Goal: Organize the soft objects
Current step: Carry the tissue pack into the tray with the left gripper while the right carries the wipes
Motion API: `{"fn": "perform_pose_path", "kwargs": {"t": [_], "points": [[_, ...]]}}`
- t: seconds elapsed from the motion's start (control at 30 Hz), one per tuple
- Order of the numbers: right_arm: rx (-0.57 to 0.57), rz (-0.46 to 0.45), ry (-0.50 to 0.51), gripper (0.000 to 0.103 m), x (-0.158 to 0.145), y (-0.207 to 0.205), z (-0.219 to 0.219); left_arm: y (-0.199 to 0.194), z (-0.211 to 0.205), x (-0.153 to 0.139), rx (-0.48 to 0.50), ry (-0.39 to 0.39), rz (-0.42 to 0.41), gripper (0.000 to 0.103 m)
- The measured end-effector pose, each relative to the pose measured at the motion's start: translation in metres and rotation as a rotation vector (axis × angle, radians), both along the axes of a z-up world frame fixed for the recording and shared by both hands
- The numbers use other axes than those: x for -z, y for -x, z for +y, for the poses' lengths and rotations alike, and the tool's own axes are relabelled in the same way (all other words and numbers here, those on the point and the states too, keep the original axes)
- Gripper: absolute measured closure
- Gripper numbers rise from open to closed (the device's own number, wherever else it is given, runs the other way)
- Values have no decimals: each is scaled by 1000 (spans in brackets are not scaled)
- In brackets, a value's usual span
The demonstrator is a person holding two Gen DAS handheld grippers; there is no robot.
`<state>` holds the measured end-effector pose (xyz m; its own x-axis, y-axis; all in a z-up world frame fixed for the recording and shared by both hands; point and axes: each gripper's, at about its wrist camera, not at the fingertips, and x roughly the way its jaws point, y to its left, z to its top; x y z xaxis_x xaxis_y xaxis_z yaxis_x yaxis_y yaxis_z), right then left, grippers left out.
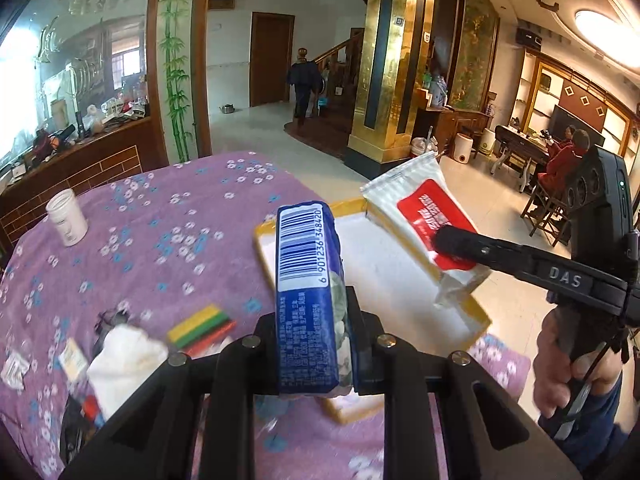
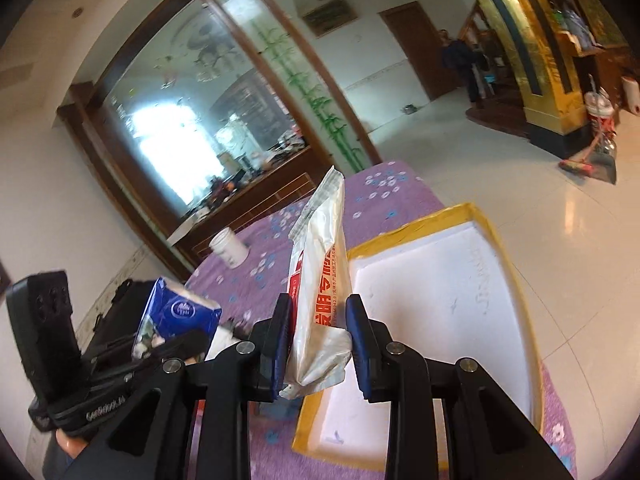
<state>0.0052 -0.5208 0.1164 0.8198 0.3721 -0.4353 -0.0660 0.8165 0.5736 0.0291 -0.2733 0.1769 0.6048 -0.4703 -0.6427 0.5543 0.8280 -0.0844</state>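
Note:
My left gripper (image 1: 316, 344) is shut on a blue tissue pack (image 1: 308, 292) with a barcode, held upright above the table. The same blue tissue pack (image 2: 176, 316) shows at lower left in the right wrist view, in the left gripper (image 2: 160, 346). My right gripper (image 2: 318, 336) is shut on a white wet-wipe pack (image 2: 320, 280) with a red label. In the left wrist view that wet-wipe pack (image 1: 420, 220) hangs over the far corner of the white foam tray (image 1: 400, 280), pinched by the right gripper (image 1: 444, 246). The tray (image 2: 440, 312) has yellow taped edges and lies below both packs.
A purple flowered cloth (image 1: 160, 220) covers the table. On it stand a white jar (image 1: 67, 218), a striped coloured block (image 1: 200, 326), a crumpled white cloth (image 1: 124, 360) and small packets (image 1: 72, 358). A hand (image 1: 568, 368) holds the right gripper's handle. People are in the room beyond.

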Motion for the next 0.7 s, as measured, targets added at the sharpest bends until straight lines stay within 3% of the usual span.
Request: {"fn": "perform_pose_path", "kwargs": {"t": [0.2,0.37,0.47,0.53,0.63,0.7], "points": [[98,62,2,73,7,-61,-20,-48,-44,19,-1,16,73,82],[108,171,-8,73,41,-121,-25,-96,-71,54,-46,16,142,82],[106,197,-13,73,74,-134,-26,-123,-75,81,-75,22,202,83],[81,266,-43,73,98,-146,-30,-136,-77,97,-80,9,223,83],[106,265,0,73,102,-146,-35,-153,-86,112,-92,-5,248,83],[109,288,-26,73,110,-148,-38,-163,-90,120,-101,0,275,83]]}}
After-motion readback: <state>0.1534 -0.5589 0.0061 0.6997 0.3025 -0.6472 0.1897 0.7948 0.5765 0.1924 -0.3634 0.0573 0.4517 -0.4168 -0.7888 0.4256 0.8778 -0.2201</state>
